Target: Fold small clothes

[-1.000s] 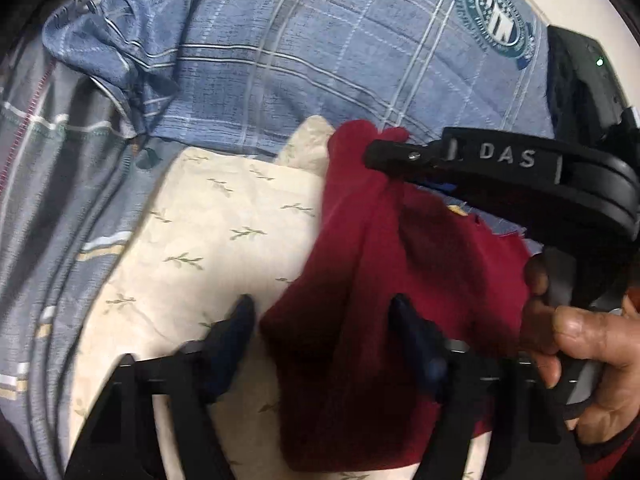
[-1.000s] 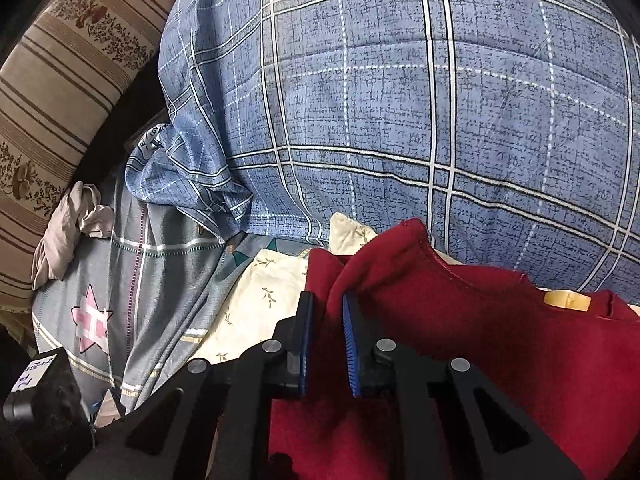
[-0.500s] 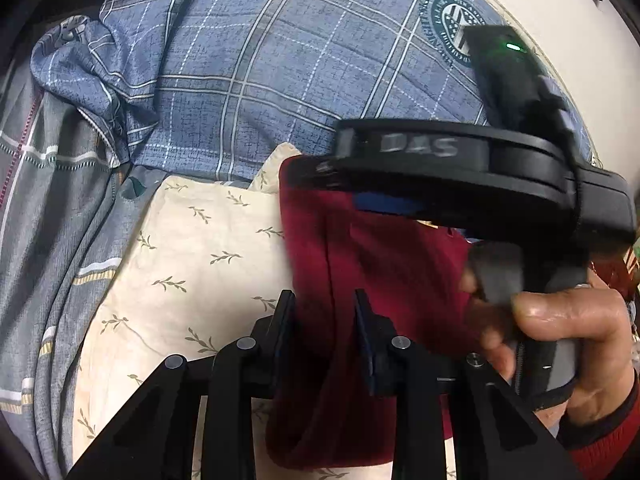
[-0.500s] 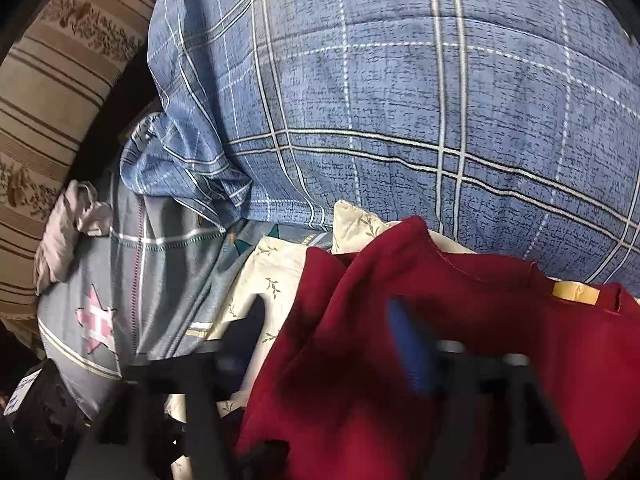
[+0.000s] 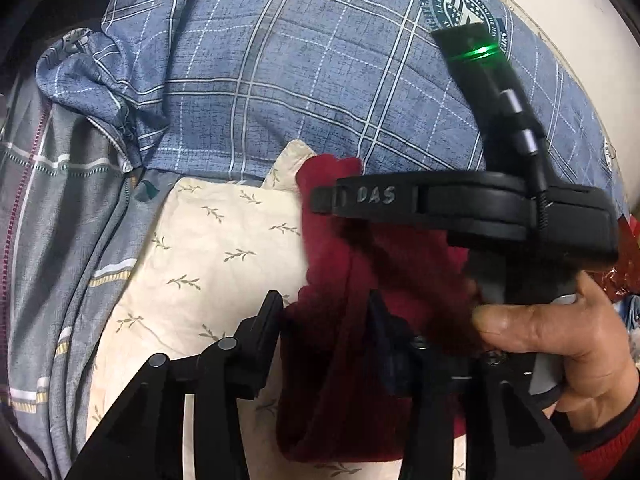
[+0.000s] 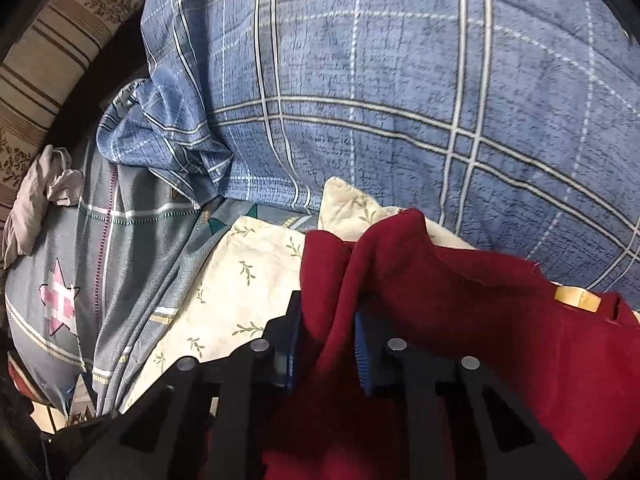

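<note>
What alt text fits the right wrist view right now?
The right gripper is closing on a bunched fold of the dark red garment, which lies over a cream leaf-print cloth. A blue plaid quilt fills the background.

Reading "DAS" in raised letters on the black side of the right tongs (image 5: 320,200), seen in the left wrist view. Showing a round green-and-white seal (image 5: 464,4) printed on the blue plaid quilt (image 5: 280,80), ringed with lettering too small and blurred to make out. Carrying a yellow tag (image 6: 578,298) at the neck of the red garment (image 6: 500,320), with no legible print. Offering nothing else readable.
</note>
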`<control>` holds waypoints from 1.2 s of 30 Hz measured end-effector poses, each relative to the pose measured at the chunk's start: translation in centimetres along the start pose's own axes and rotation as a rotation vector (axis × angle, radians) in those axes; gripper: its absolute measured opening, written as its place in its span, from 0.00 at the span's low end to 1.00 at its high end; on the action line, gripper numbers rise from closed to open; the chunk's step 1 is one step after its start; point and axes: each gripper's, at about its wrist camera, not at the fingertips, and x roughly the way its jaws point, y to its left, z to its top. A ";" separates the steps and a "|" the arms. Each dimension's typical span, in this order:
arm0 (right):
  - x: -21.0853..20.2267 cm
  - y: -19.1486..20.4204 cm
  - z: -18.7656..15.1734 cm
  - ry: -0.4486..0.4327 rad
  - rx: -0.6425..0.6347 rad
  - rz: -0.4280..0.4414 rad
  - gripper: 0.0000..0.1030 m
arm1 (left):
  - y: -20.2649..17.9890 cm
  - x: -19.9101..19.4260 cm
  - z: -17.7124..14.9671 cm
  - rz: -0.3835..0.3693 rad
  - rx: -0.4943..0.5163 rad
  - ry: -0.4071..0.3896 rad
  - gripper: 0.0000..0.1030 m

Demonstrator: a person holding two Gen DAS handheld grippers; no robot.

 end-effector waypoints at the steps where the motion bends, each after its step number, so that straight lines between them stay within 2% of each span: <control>1: -0.2 -0.1 0.0 -0.003 0.002 0.000 0.21 | 0.0 0.0 0.0 0.005 0.000 0.003 0.47; 5: -0.6 0.1 0.0 -0.017 -0.002 -0.001 0.20 | 0.0 0.0 -0.1 0.027 -0.004 0.005 0.54; 14: -1.2 -0.4 0.1 -0.033 0.029 0.026 0.20 | 0.1 0.1 -0.1 0.040 0.001 0.018 0.62; 25: -2.9 -1.0 0.4 -0.073 0.042 0.052 0.18 | 0.1 0.9 -0.1 0.021 0.006 0.049 0.65; 27: -2.9 -1.1 0.4 -0.077 0.049 0.058 0.17 | 0.4 0.9 -0.1 -0.008 -0.017 0.061 0.56; 28: -3.1 -1.3 0.3 -0.079 0.052 0.060 0.17 | 0.5 1.0 0.0 -0.036 -0.032 0.074 0.43; 32: -3.1 -1.4 0.2 -0.078 0.057 0.055 0.17 | 0.5 1.0 0.1 -0.042 -0.031 0.082 0.36; 36: -3.0 -1.3 0.2 -0.077 0.060 0.047 0.17 | 0.4 0.9 0.1 -0.039 -0.022 0.078 0.33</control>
